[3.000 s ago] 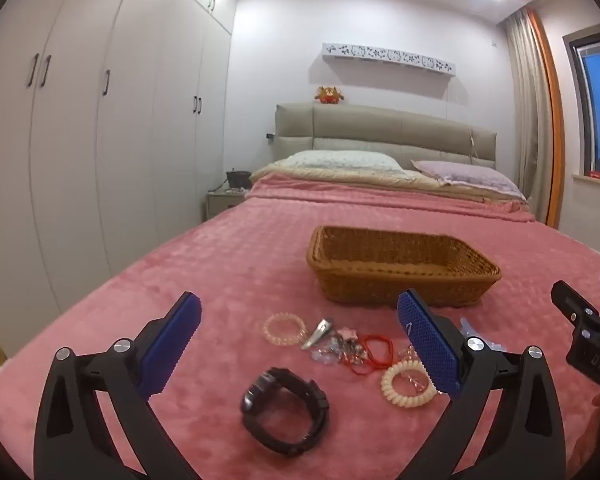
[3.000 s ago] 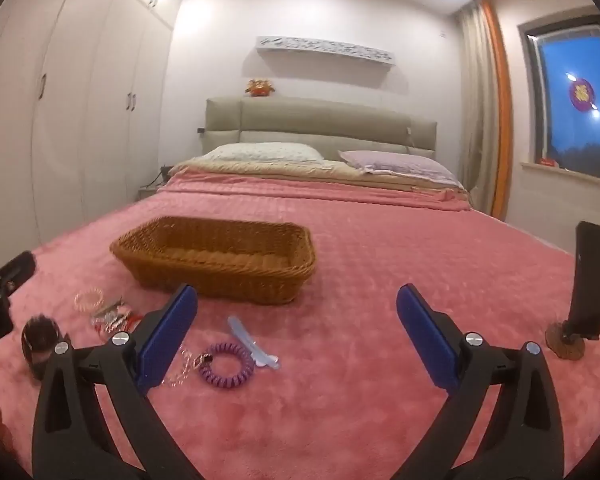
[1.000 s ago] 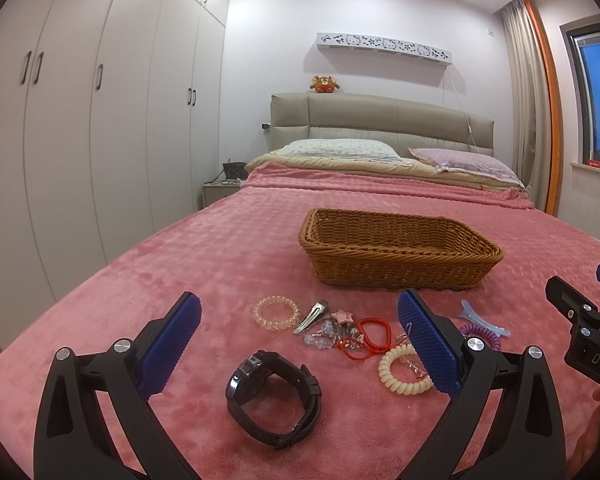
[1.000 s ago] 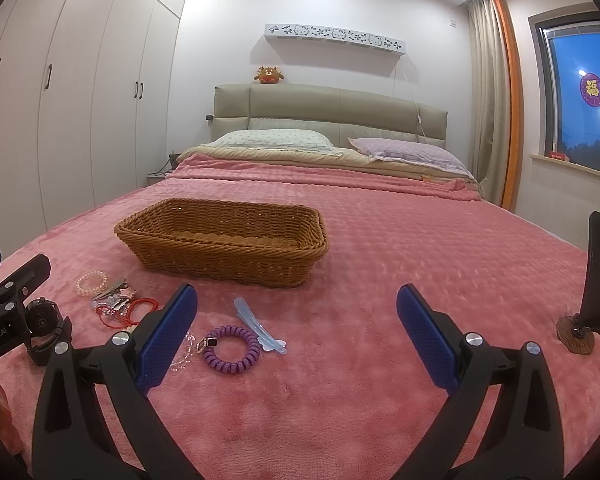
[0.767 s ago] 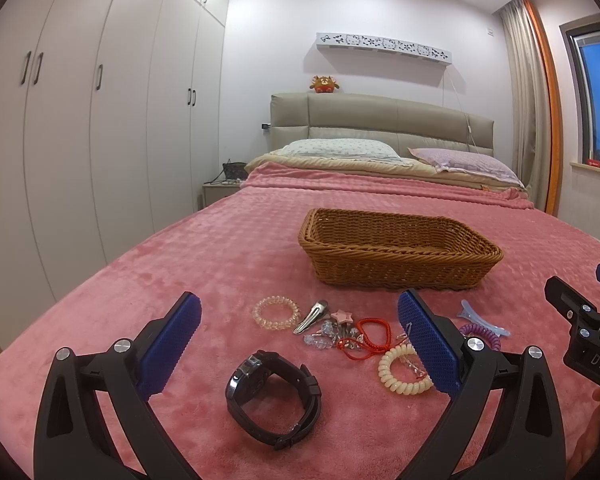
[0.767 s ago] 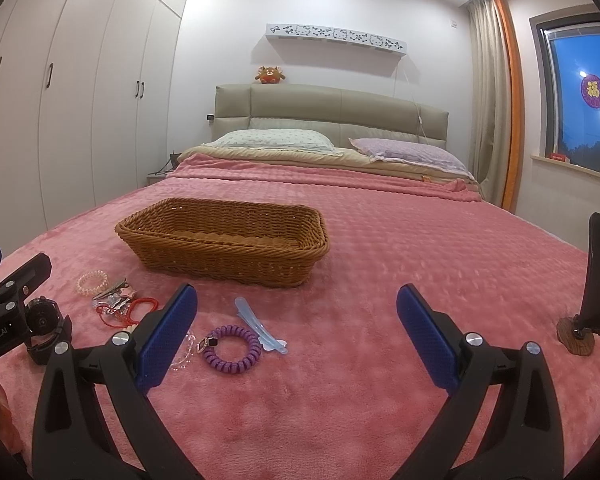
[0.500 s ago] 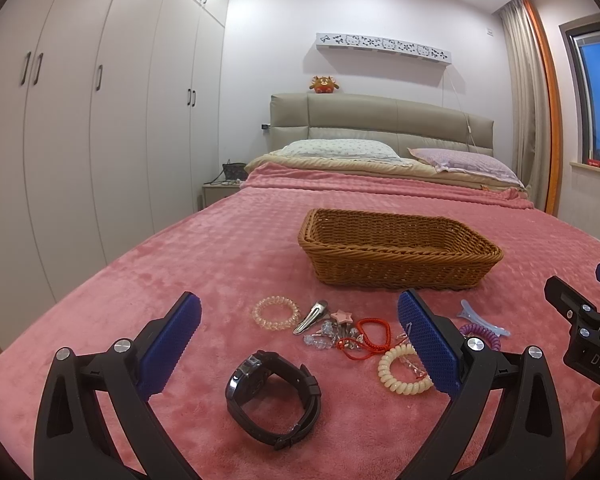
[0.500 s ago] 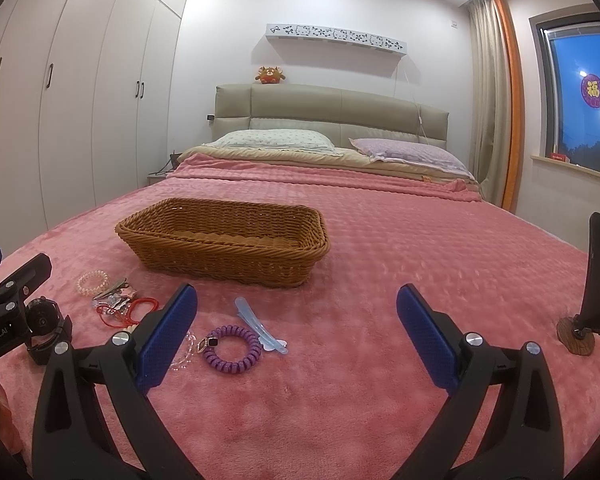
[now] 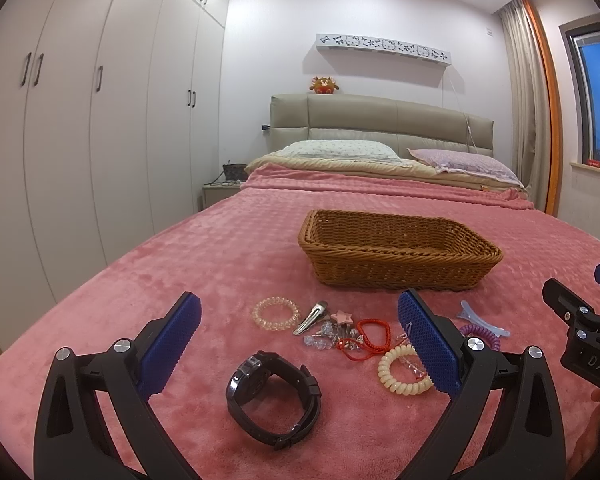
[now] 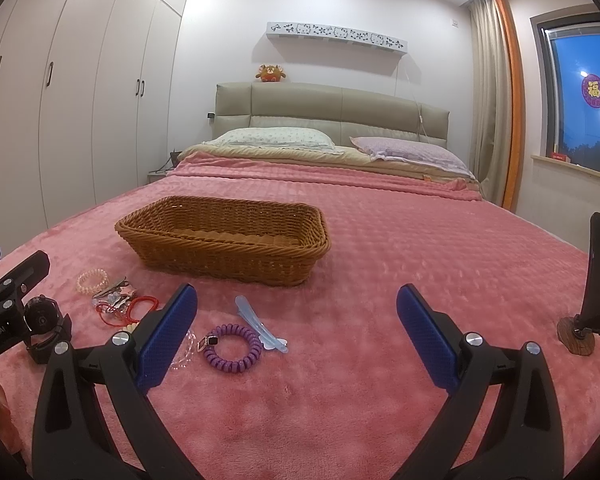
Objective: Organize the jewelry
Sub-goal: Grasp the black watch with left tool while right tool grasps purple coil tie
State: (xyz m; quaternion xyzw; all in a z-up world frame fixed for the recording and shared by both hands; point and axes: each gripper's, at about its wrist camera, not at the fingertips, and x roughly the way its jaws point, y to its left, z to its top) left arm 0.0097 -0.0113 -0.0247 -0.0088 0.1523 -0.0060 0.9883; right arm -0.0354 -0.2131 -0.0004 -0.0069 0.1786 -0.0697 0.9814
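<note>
The black wristwatch [image 9: 274, 402] is lying nearest on the pink blanket [image 9: 228, 264], hair ties and clips spreading right of it, the empty wicker basket [image 9: 398, 276] sitting farther off. The left gripper [image 9: 300, 342] is hovering over it, jaws apart; the right gripper [image 10: 296, 332] is gaping too. Pinching the strap, not the face, looks wisest.
</note>
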